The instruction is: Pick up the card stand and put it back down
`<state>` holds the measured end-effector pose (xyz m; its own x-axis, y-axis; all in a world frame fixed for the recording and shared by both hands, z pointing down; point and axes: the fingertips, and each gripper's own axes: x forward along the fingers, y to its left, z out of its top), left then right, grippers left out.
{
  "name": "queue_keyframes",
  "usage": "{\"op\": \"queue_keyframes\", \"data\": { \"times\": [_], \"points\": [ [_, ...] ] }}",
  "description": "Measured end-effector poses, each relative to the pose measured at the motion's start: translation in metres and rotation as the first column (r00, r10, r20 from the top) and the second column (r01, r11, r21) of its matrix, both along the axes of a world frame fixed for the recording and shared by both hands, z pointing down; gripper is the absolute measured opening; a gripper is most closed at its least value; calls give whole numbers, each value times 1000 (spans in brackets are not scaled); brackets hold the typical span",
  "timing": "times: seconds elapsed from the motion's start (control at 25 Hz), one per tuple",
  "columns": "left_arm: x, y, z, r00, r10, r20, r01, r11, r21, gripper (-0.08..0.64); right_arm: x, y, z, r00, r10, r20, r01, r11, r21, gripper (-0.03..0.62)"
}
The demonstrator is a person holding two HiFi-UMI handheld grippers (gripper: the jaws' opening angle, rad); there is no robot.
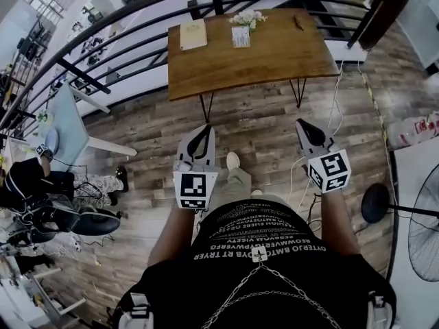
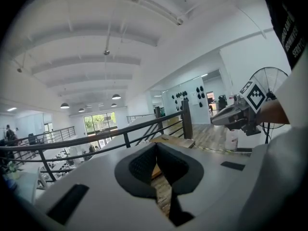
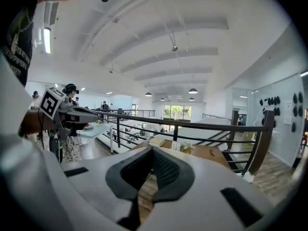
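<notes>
We hold the left gripper (image 1: 203, 130) and the right gripper (image 1: 305, 125) side by side at the middle of the head view, over the plank floor (image 1: 260, 125). Each has its jaws pressed together on nothing. The card stand (image 1: 241, 36) stands on the wooden table (image 1: 274, 60) at the upper middle, just below the flowers (image 1: 248, 18) and right of a tan book (image 1: 193, 34), well apart from both grippers.

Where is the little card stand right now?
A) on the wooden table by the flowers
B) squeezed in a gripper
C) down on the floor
A: the card stand sits on the wooden table, right beside the flowers.
</notes>
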<state>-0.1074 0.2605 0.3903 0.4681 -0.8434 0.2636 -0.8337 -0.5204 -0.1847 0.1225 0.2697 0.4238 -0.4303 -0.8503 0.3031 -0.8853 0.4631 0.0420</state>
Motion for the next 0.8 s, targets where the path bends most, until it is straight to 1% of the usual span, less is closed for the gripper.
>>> {"op": "queue_keyframes", "data": {
  "times": [0.16, 0.36, 0.44, 0.6, 0.68, 0.8],
  "points": [
    [6, -16, 7, 999, 32, 13, -32, 999, -9, 26, 0, -11, 8, 1000, 15, 7, -15, 1000, -21, 14],
    [4, -44, 3, 999, 43, -33, -43, 999, 22, 27, -3, -37, 13, 1000, 27, 2, -27, 999, -29, 14],
    [5, -58, 3, 998, 52, -28, -52, 999, 17, 27, -1, -50, 11, 999, 36, 4, -35, 999, -26, 14],
    [11, -91, 6, 998, 62, -16, -62, 998, 14, 26, 4, -82, 10, 998, 47, 36, -46, 998, -35, 14],
    [13, -109, 9, 998, 64, -14, -64, 998, 10, 26, 4, -100, 15, 999, 46, 28, -44, 998, -44, 14],
    [13, -133, 19, 998, 64, -10, -64, 998, -15, 26, 3, -124, 23, 999, 41, 19, -40, 997, -60, 14]
  ]
}}
